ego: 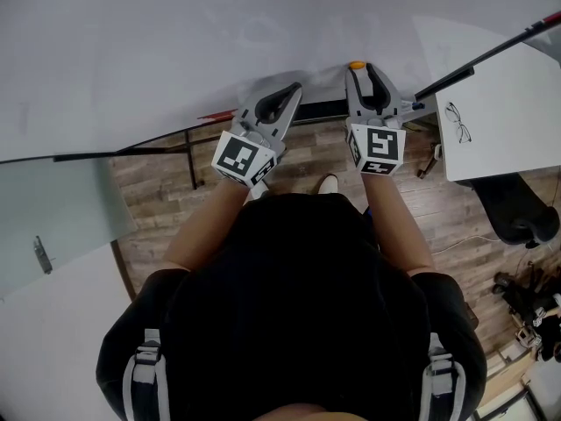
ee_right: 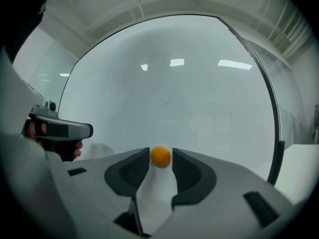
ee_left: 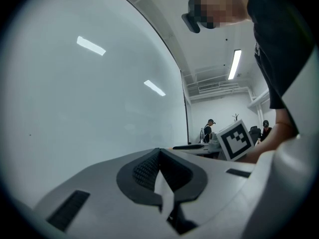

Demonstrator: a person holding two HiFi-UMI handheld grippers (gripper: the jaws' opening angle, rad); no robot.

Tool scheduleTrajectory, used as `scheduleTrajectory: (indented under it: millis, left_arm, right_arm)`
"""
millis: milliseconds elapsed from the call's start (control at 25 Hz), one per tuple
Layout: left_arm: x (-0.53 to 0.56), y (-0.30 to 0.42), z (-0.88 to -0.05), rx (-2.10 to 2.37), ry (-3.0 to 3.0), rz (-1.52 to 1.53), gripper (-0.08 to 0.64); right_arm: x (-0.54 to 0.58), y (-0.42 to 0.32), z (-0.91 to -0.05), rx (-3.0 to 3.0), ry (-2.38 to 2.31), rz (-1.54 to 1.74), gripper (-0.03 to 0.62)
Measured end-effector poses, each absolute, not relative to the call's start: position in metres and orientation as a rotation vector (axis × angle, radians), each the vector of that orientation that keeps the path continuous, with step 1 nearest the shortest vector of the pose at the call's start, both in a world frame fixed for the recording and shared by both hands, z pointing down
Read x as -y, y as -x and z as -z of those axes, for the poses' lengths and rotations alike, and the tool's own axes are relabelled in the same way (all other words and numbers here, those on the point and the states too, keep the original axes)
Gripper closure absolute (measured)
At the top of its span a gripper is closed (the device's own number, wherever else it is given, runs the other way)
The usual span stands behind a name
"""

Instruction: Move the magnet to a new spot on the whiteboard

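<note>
The small round orange magnet [ego: 357, 65] sits on the whiteboard [ego: 175, 42] near its lower edge. In the right gripper view the magnet [ee_right: 160, 155] lies between the tips of my right gripper [ee_right: 160, 159], whose jaws stand a little apart from it on each side, so the gripper is open. In the head view my right gripper [ego: 365, 75] points straight at the board. My left gripper [ego: 289, 93] is beside it on the left, close to the whiteboard [ee_left: 75, 93]. The left gripper [ee_left: 159, 151] is shut, its pads meeting with nothing between them.
A white table [ego: 508, 121] with a pair of glasses [ego: 458, 123] stands at the right, with a dark office chair [ego: 519, 214] below it. A black rod [ego: 491, 55] slants over the table. Two people [ee_left: 209, 128] stand far off in the room.
</note>
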State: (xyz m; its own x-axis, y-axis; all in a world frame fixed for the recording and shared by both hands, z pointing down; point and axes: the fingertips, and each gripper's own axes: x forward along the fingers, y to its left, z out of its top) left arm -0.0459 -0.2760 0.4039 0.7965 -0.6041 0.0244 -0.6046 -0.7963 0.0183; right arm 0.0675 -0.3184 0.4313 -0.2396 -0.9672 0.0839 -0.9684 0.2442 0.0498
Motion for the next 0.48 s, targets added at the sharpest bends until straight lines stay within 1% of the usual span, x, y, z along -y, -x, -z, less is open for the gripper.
scheduleTrajectory:
  millis: [200, 360, 480]
  left_arm:
    - [0.277, 0.052, -0.400, 0.979, -2.961, -0.024, 0.555]
    - [0.277, 0.056, -0.400, 0.972, -2.962, -0.021, 0.555]
    - [0.277, 0.058, -0.400, 0.967, -2.964, -0.016, 0.555]
  right_arm:
    - [0.321, -0.065, -0.429, 2.340, -1.925, -0.005, 0.453]
    - [0.321, -0.064, -0.429, 2.309, -1.952, -0.007, 0.471]
    - [0.321, -0.065, -0.431, 2.305, -1.966, -0.029, 0.472]
